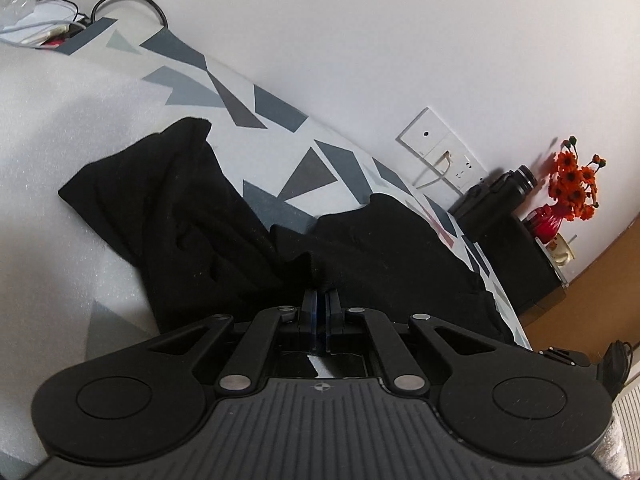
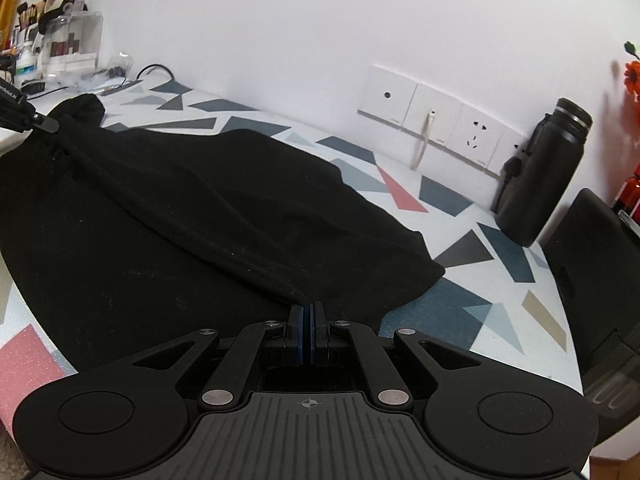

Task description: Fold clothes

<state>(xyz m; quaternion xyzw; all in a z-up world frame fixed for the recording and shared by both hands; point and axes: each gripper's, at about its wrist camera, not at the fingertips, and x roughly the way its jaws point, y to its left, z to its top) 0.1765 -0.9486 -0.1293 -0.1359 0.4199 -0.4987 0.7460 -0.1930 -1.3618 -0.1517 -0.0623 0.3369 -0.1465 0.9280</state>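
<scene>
The left gripper (image 1: 320, 294) has its two blue-padded fingers pressed together on a ribbed hem of the black garment (image 1: 192, 216), the knit edge pinched between them. The right gripper (image 2: 307, 307) is likewise clamped on the garment's edge, where a thick rolled seam runs into its fingers. Between the two grips that seam is pulled taut in a straight ridge — in the right wrist view it slants up to the far left, where the tip of the left gripper bites the cloth.

The garment is a soft, matte black knit, speckled with lint, and it spreads in loose folds across the table (image 2: 500, 280). In the left wrist view one part of it bunches into a crumpled, rounded lobe, with a second lobe lying flatter to the right.

The table top is smooth and white, printed with sharp triangles and slanted quadrilaterals in slate blue, grey, tan and coral. A sheet of white foam (image 1: 60, 140) with a fine pebbled grain lies on it under the garment's left part.

Against the plain white wall a row of square white wall sockets (image 2: 436, 116) sits just above the table, a white cable plugged into one. Beside them stands a matte black bottle (image 2: 544, 172) with a silver band below its cap. Past it is a black box-shaped object (image 2: 592, 272), and orange flowers (image 1: 576, 184) rise from a glossy red vase (image 1: 548, 220).
</scene>
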